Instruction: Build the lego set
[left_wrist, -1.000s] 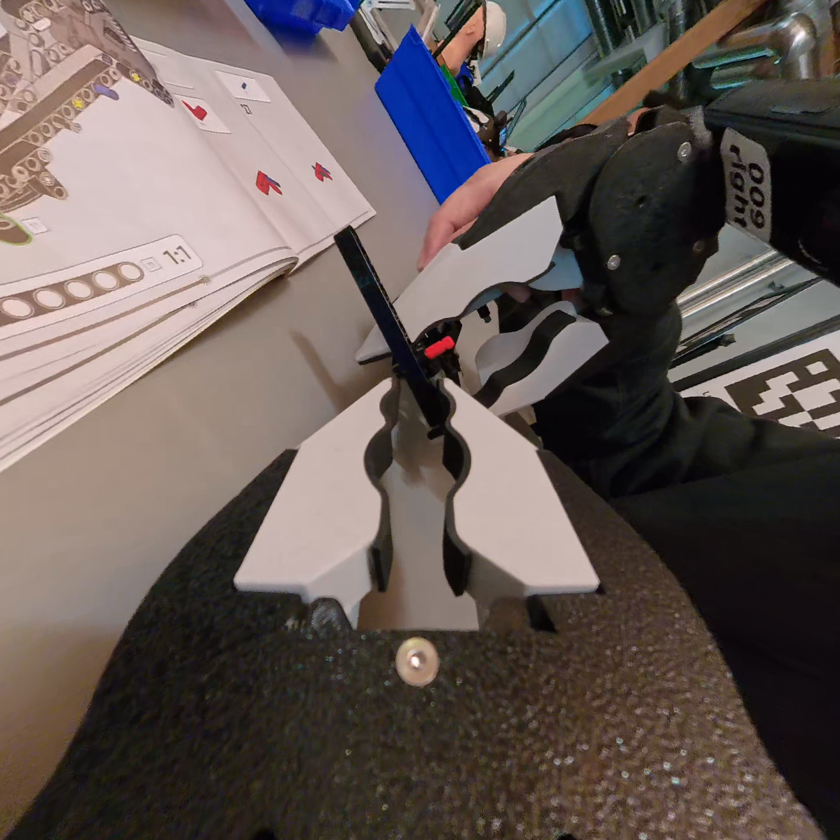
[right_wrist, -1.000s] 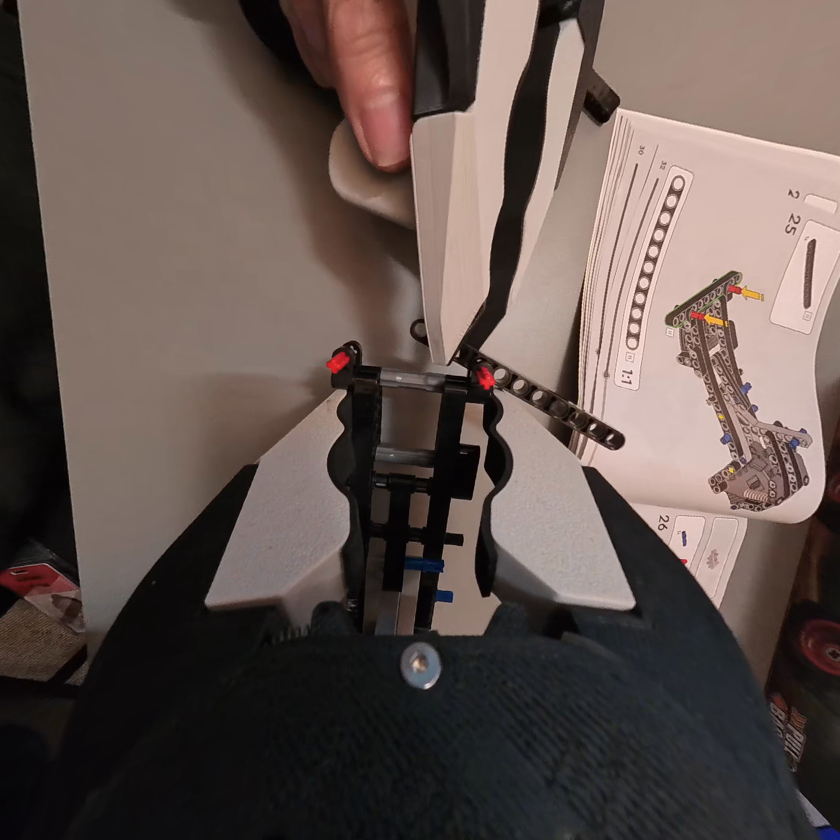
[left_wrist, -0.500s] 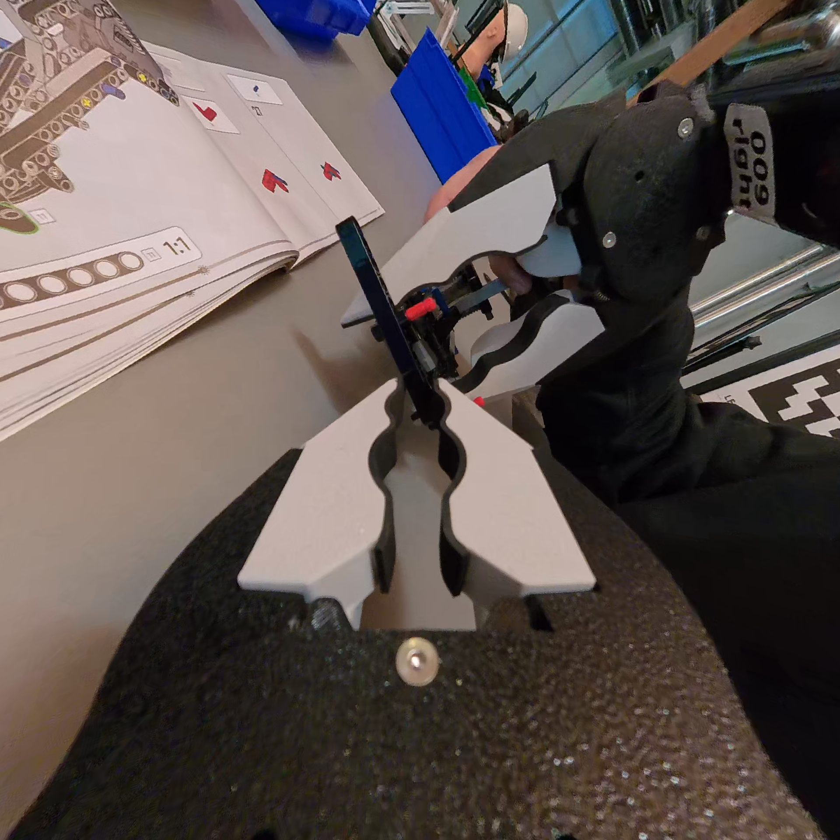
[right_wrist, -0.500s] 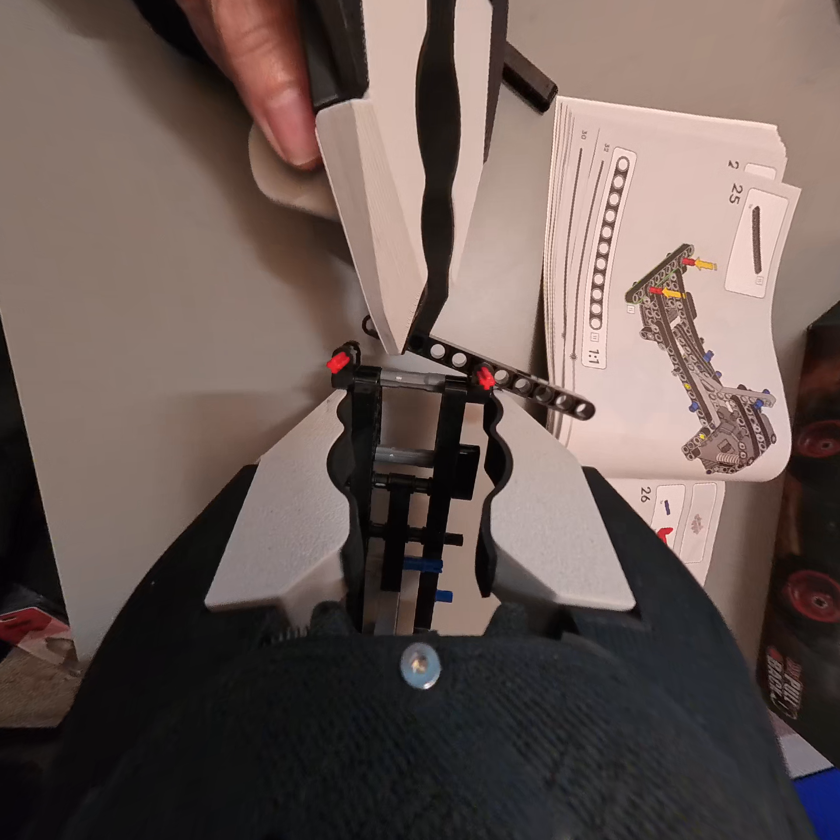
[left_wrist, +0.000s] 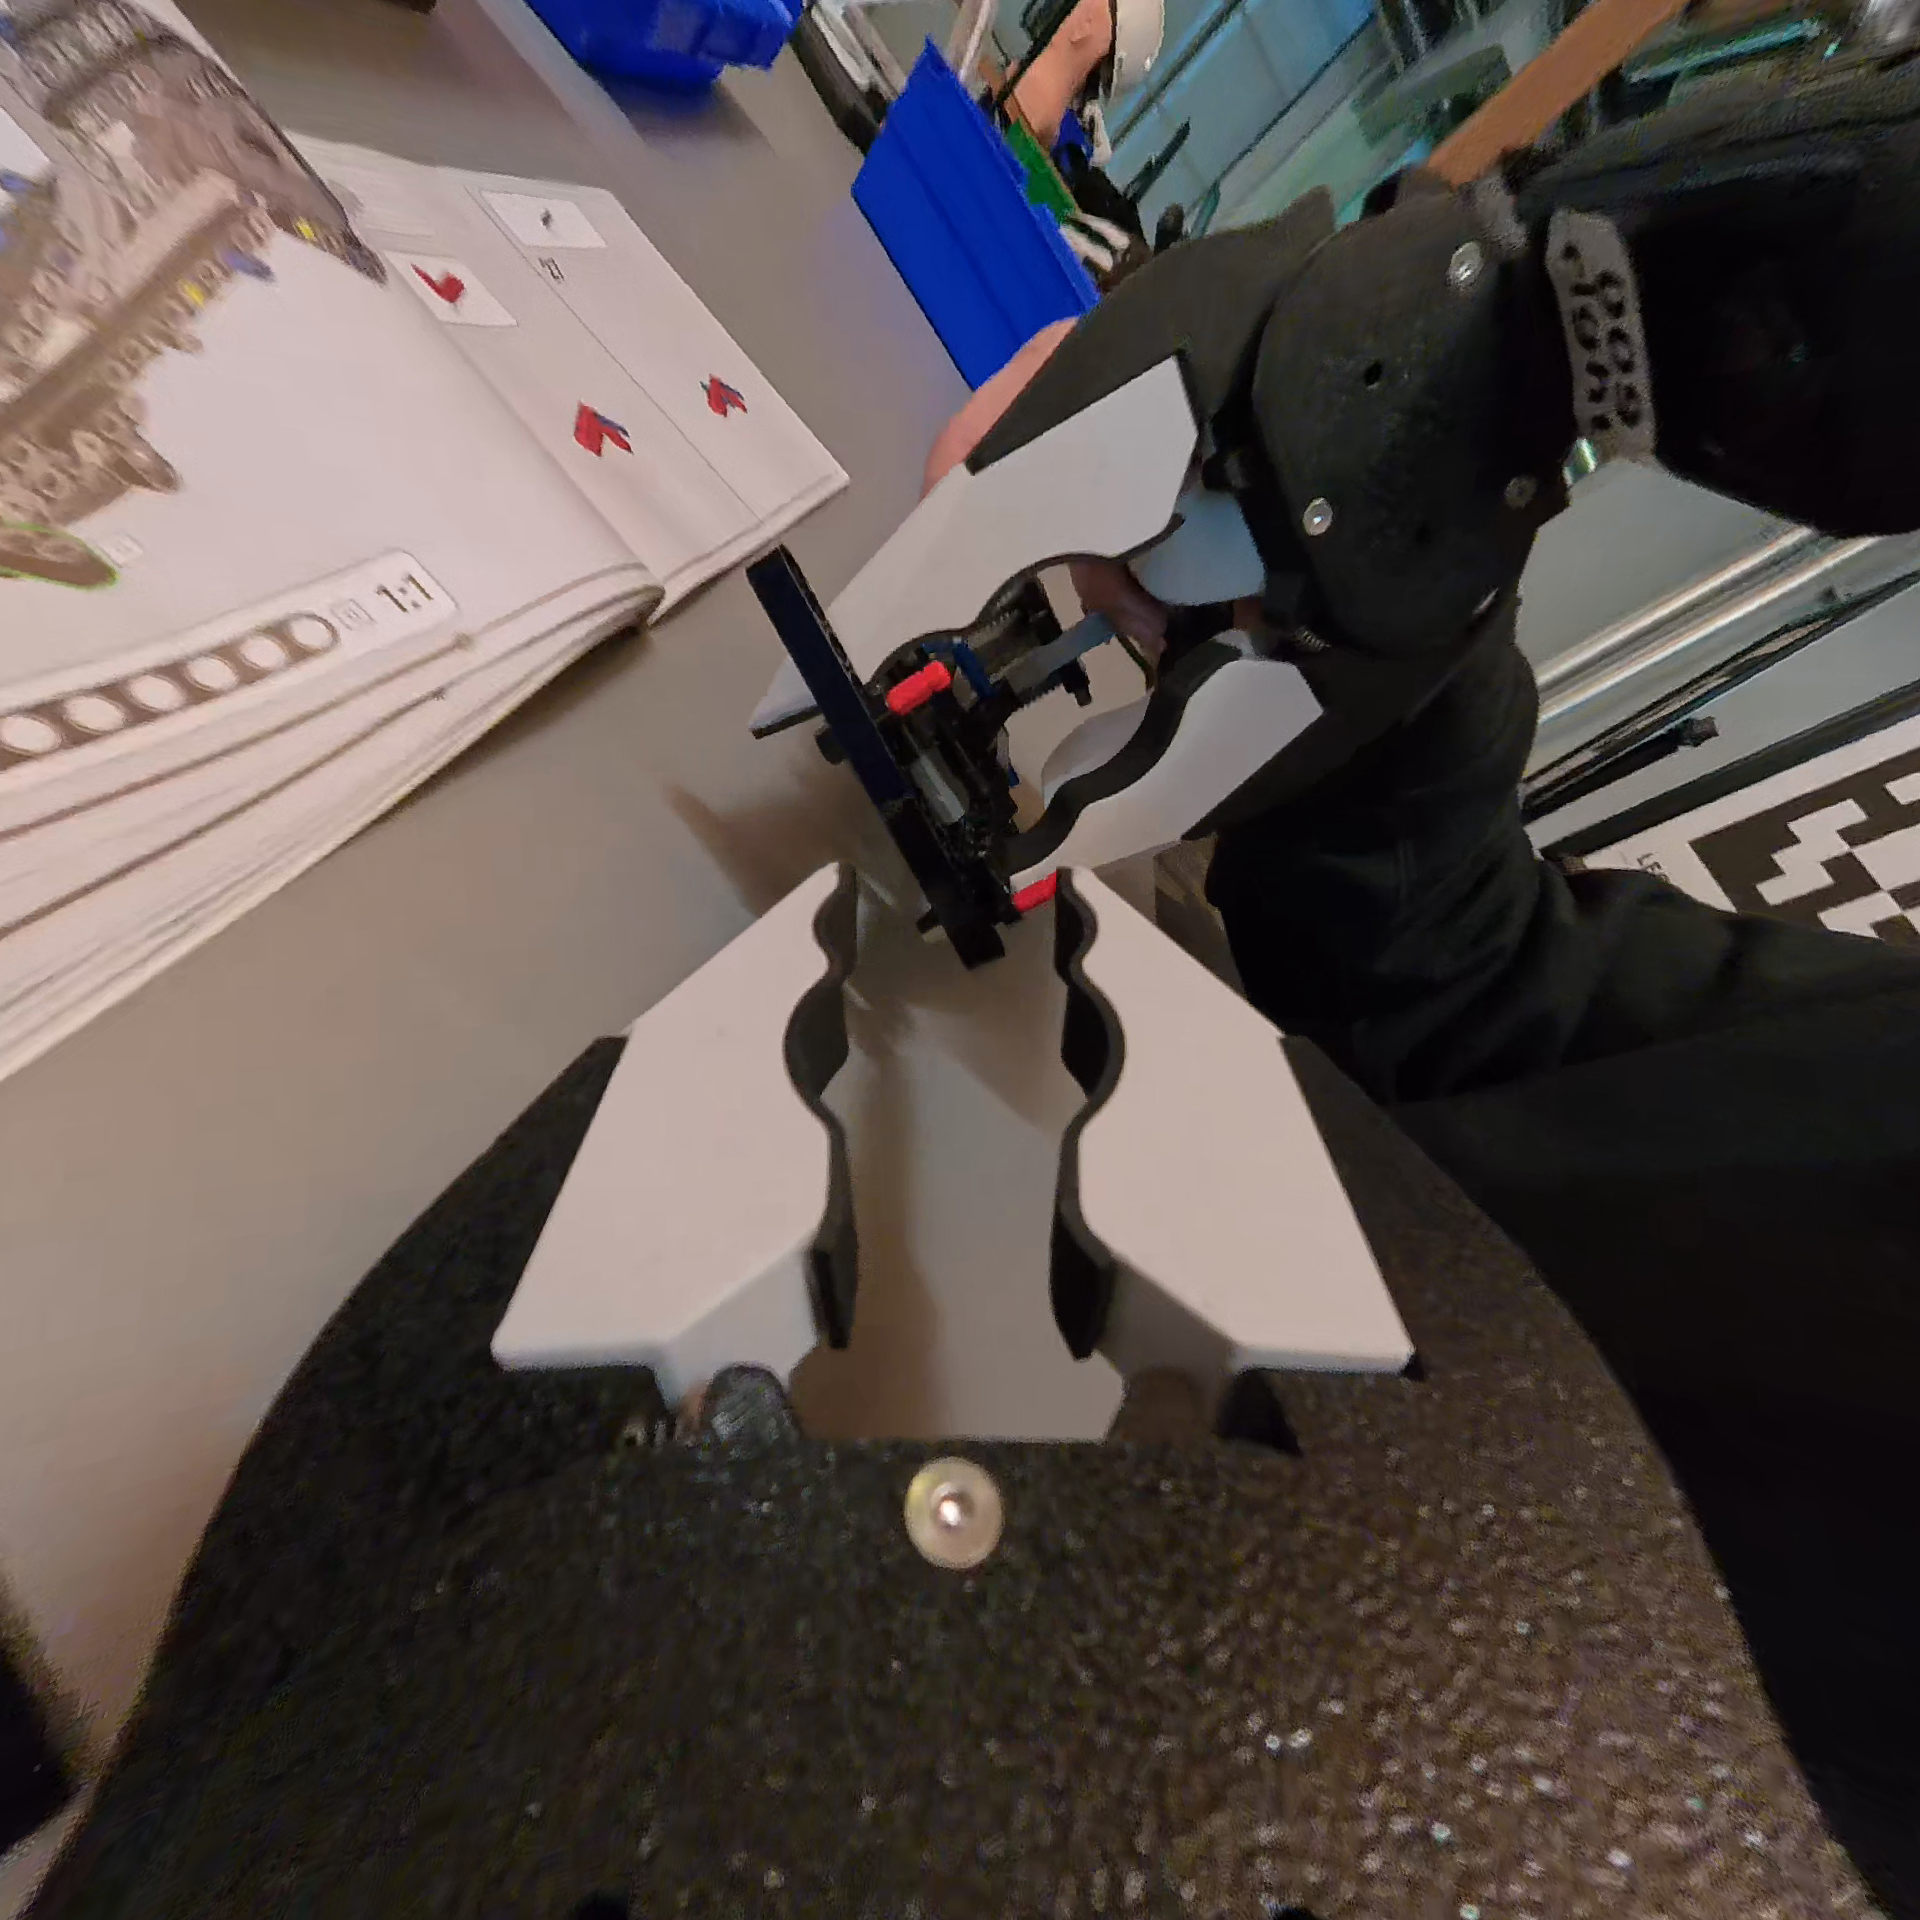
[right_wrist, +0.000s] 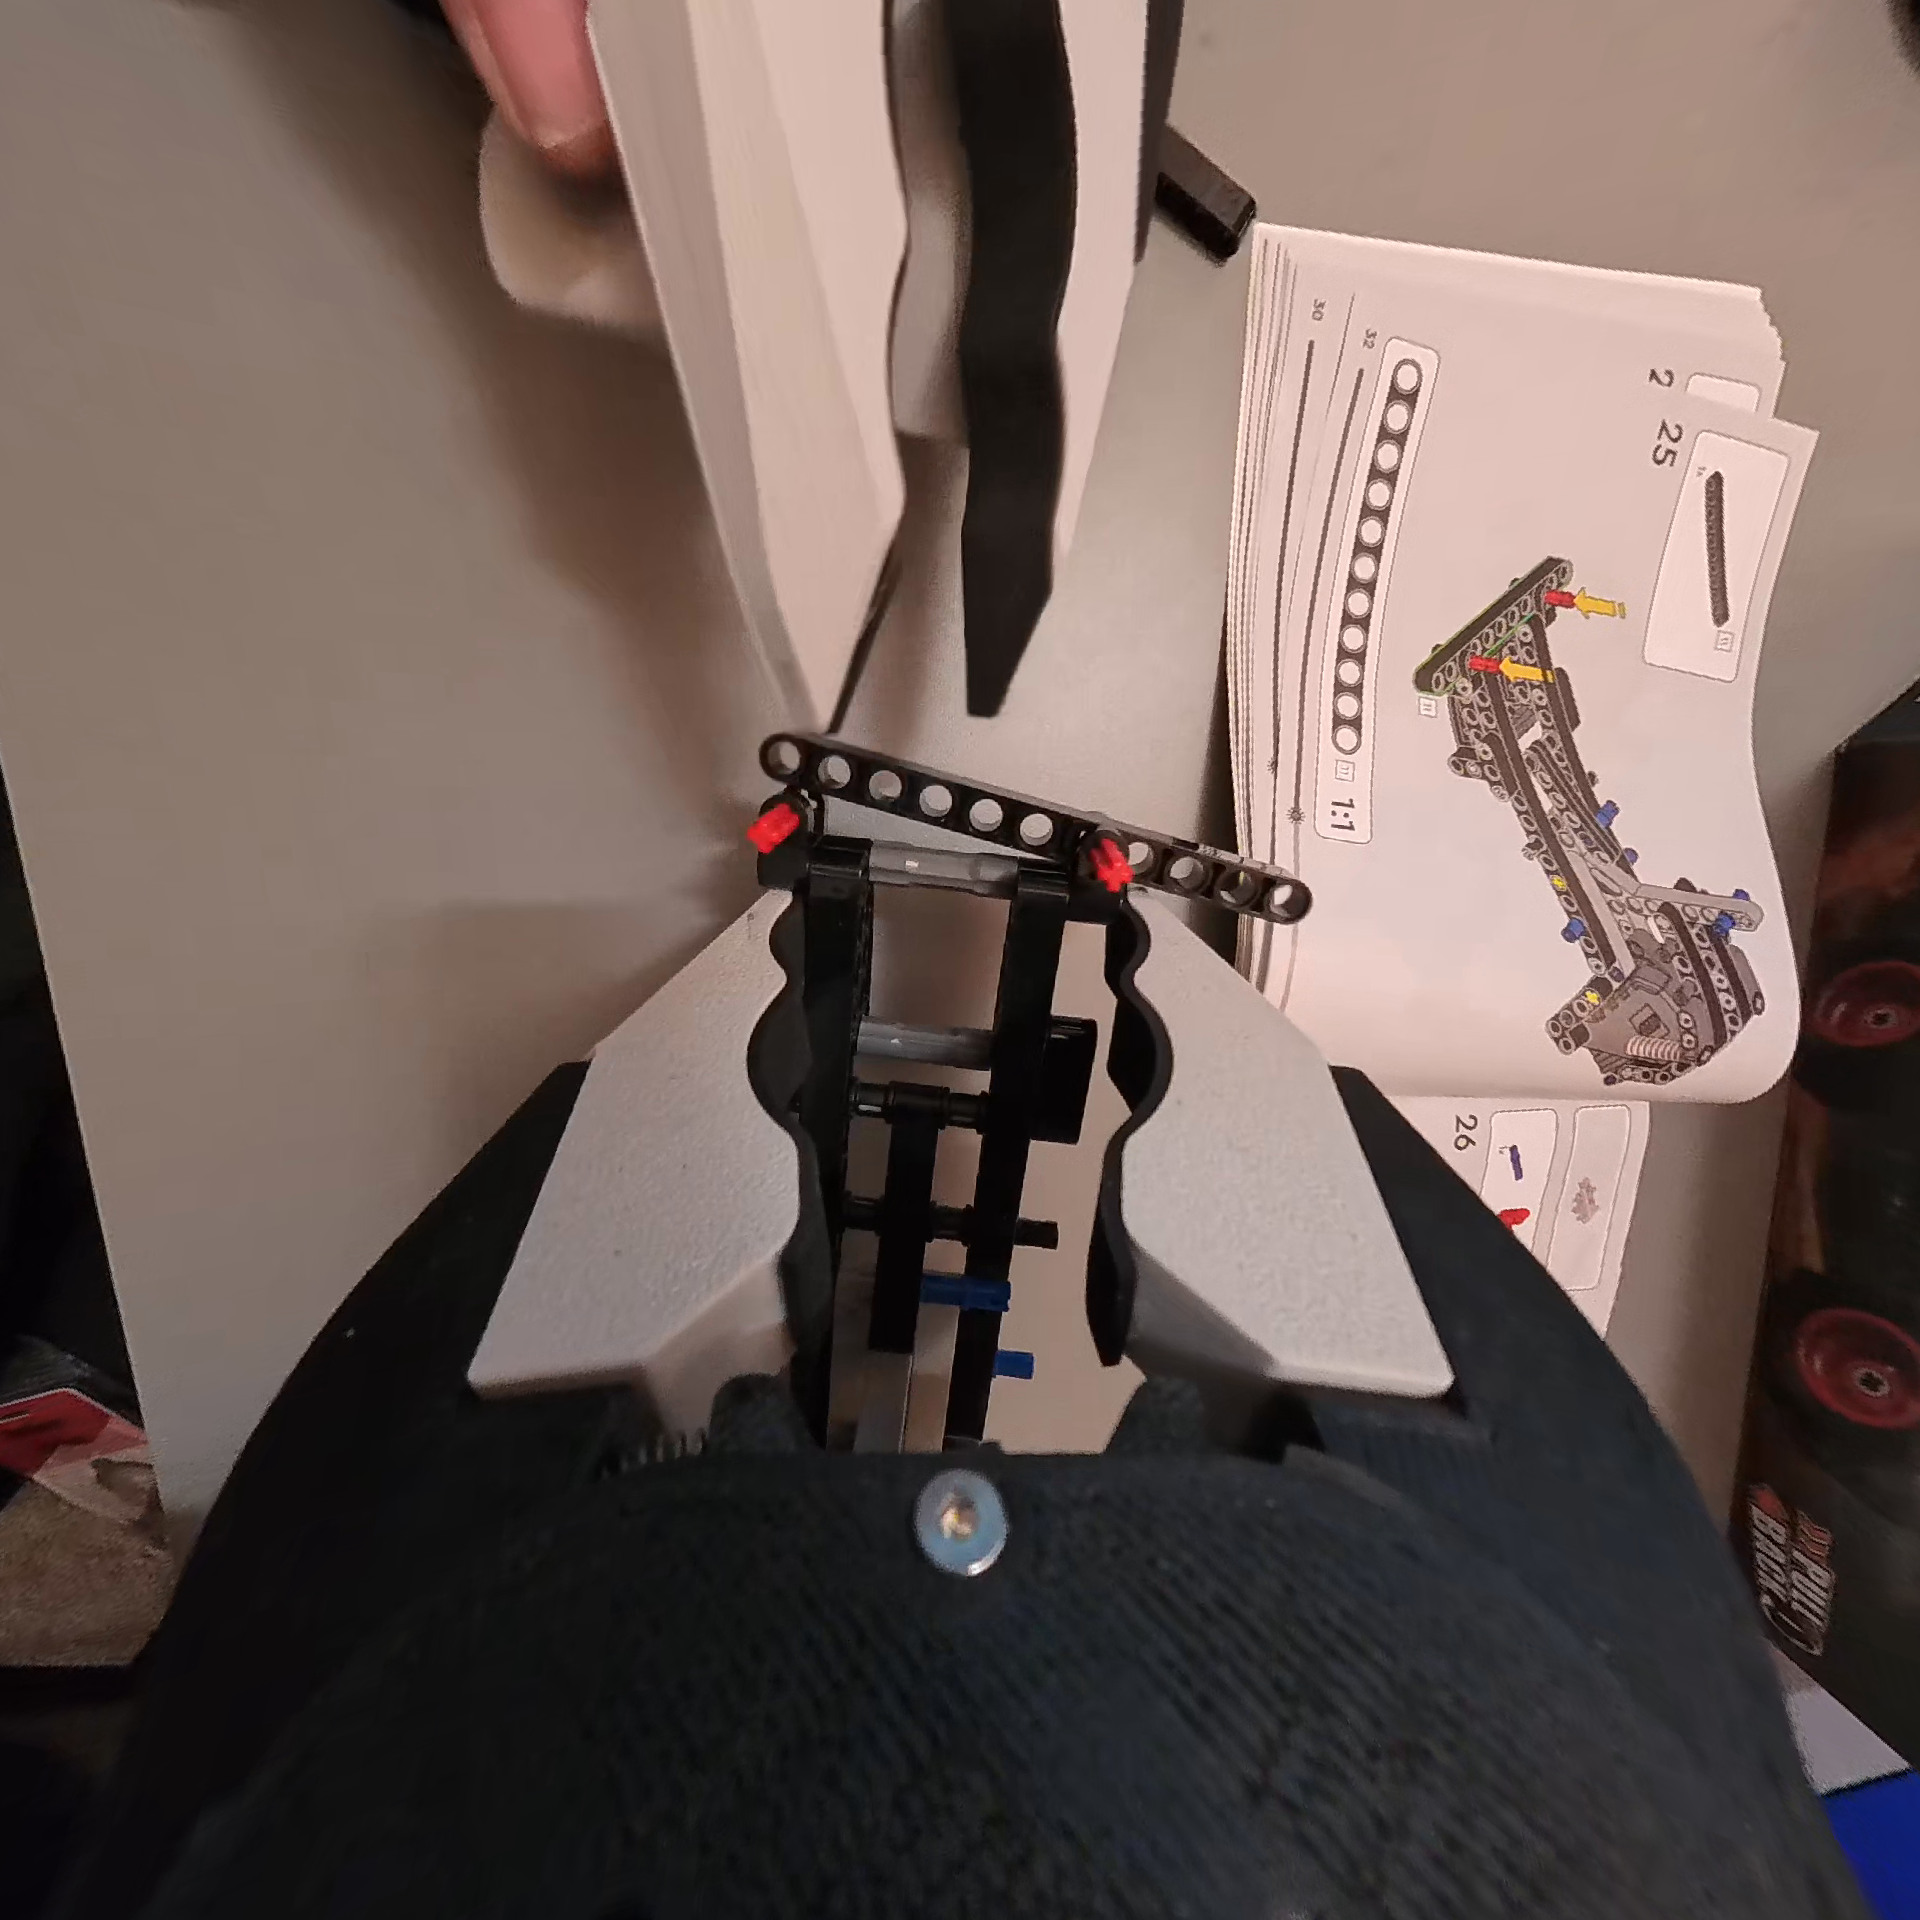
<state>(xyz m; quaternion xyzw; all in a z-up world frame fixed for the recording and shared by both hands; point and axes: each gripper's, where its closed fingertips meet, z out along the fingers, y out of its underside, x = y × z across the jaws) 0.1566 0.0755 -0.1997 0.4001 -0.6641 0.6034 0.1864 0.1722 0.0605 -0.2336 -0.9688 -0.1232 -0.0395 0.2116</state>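
Ahead of the left gripper (left_wrist: 951, 894), whose jaws are standing spread with nothing between them, one black holed beam (left_wrist: 831, 717) is sitting just past the fingertips, tilted, against the frame assembly (left_wrist: 956, 758) that the right gripper (left_wrist: 1029, 727) is clamping. Two red pins (left_wrist: 918, 687) are showing here. Left of that, one open instruction booklet (left_wrist: 312, 436) is lying on the grey table (left_wrist: 312, 1039).

Between the right gripper's (right_wrist: 951, 914) fingers, one frame assembly (right_wrist: 935, 1091) is being pinched along its side rails. One beam (right_wrist: 1029, 826) is lying across its far end, loose-looking on two red pins (right_wrist: 774, 826). Likely light, rigid plastic, slippery; best gripped on flat beam sides, not pins. Beyond, the left gripper's (right_wrist: 935, 665) tips are hovering apart.
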